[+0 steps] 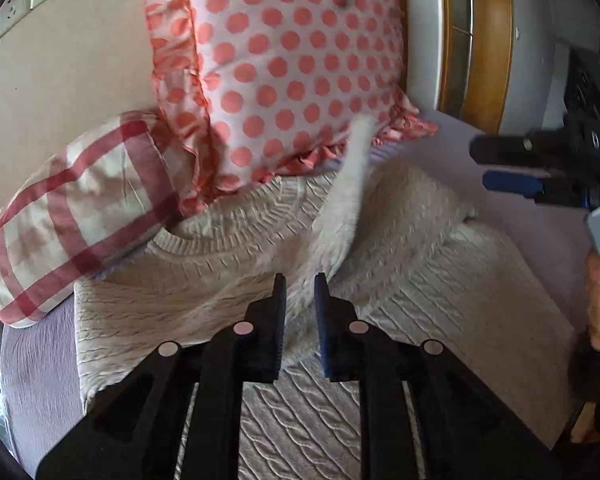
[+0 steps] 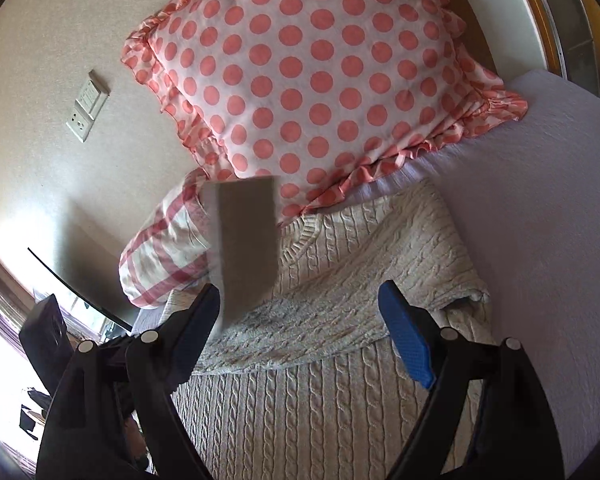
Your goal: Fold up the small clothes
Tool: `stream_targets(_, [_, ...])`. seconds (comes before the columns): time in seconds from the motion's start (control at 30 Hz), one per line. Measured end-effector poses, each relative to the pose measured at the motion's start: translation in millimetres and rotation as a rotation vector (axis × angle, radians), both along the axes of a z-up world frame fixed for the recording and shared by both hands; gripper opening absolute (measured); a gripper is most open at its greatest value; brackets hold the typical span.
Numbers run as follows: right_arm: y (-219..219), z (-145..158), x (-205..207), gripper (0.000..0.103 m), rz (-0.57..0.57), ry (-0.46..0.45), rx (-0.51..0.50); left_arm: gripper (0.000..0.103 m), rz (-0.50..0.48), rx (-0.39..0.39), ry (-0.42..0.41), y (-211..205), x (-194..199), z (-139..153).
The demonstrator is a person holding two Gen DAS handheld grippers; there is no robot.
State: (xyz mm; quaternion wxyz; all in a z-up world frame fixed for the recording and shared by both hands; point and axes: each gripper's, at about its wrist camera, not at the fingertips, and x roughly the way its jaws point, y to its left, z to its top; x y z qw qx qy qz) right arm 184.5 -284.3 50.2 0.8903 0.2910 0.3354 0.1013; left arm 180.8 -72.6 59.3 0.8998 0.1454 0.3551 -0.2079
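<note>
Cream cable-knit sweater point(image 1: 400, 280) lies on the bed just below the dotted pillow point(image 1: 300, 60); left gripper point(image 1: 300, 312) jaws pinch its sleeve point(image 1: 352, 184), lifted toward the pillow, while right gripper point(image 2: 300, 320) jaws hang spread wide above it.

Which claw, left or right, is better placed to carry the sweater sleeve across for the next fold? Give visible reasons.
Left. The left claw is shut on the sleeve of the cream sweater, lifted above its body. The right claw is open, holding nothing, beside the fold.

Cream cable-knit sweater point(image 2: 340, 392), flat, sleeve lifted
</note>
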Motion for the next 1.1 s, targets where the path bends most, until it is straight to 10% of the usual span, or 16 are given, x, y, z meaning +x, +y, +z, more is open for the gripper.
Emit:
stream_targets(0.2, [-15, -29, 31, 0.049, -0.009, 0.146, 0.007, 0.04, 0.135, -0.081, 0.022, 72, -45, -14])
stream_targets(0.43, [-14, -63, 84, 0.045, -0.099, 0.278, -0.06, 0.059, 0.298, -0.148, 0.033, 150, -89, -9])
stream_targets(0.5, [-10, -61, 87, 0.013, -0.105, 0.244, -0.107, 0.063, 0.337, -0.168, 0.04, 164, -93, -10])
stream_targets(0.6, [-17, -52, 69, 0.009, -0.124, 0.197, -0.07, 0.064, 0.373, -0.22, 0.078, 184, -99, -15])
stream_targets(0.83, [-30, -46, 26, 0.014, -0.157, 0.2, -0.096, 0.064, 0.364, -0.392, 0.193, 210, -119, -34])
stream_targets(0.9, [-29, -30, -2, 0.058, -0.155, 0.15, -0.13, 0.068, 0.357, -0.41, 0.212, 212, -129, -39])
stream_targets(0.97, [-30, -20, -35, 0.074, -0.145, 0.099, -0.155, 0.072, 0.356, -0.422, 0.221, 214, -140, -44])
stream_targets(1.1, [-32, -26, -95, 0.06, -0.11, 0.116, -0.231, 0.072, 0.35, -0.451, 0.257, 214, -158, -55])
